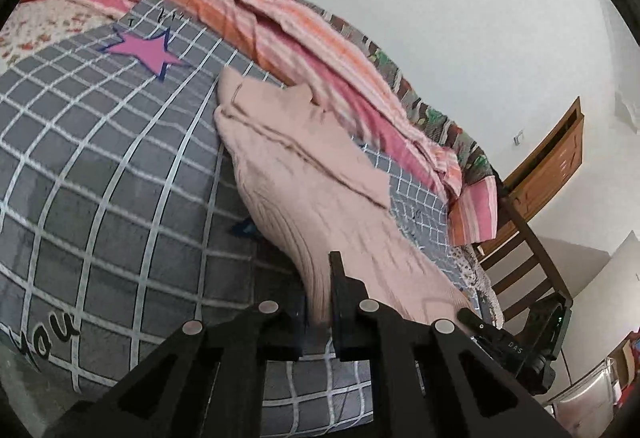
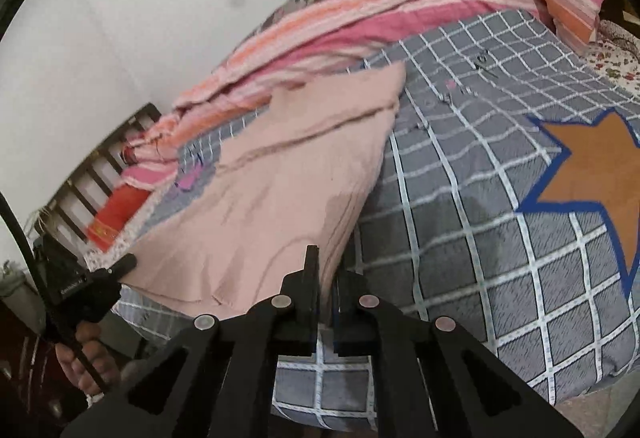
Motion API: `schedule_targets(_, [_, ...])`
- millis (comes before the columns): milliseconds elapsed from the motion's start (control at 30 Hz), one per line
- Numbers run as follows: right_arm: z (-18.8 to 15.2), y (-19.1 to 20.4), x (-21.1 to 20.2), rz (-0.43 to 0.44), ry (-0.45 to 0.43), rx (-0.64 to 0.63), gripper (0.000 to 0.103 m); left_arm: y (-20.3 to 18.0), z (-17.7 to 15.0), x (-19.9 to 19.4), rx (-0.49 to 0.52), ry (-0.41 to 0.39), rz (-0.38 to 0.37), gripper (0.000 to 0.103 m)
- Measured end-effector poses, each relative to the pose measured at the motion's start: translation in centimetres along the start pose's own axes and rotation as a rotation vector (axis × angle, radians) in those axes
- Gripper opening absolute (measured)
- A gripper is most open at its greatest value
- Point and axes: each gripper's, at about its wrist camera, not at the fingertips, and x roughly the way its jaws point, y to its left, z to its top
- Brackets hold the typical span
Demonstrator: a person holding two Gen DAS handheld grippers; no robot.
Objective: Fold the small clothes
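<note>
A pale pink knit garment (image 1: 304, 174) lies on a grey checked bedcover (image 1: 100, 178), lifted at its near edge. My left gripper (image 1: 322, 298) is shut on the garment's near hem, the cloth pinched between the jaws. In the right wrist view the same garment (image 2: 280, 178) spreads to the left, and my right gripper (image 2: 326, 278) is shut on its near ribbed edge. The left gripper's body (image 2: 86, 290), held by a hand, shows at the lower left of the right wrist view. The right gripper's body (image 1: 520, 342) shows at the lower right of the left wrist view.
A pink and orange striped blanket (image 1: 280, 10) lies bunched along the wall side of the bed. A wooden chair (image 1: 536, 198) stands beyond the bed's end. A dark slatted bed frame (image 2: 100, 166) and a red item (image 2: 116, 210) sit at the far left.
</note>
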Motion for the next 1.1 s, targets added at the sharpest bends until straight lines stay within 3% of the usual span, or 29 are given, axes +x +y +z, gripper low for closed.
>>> schedule_targets(567, [-0.5,1.0,-3.8,0.057,-0.051,-0.013,0.004,-1.0,-1.1,-2.9,0.012,-0.033,-0.021,0.009])
schedule_targets(833, [3.4,1.0,-2.2,0.033,-0.089,0.014,0.004,-2.7,3.9,-1.2,0.052,-0.091,0.025,0.010])
schedule_targets(1100, [10.1,0.1,1.7,0.048,-0.143,0.138,0.004,-3.6,10.7,4.4,0.059,-0.118,0.097,0.010])
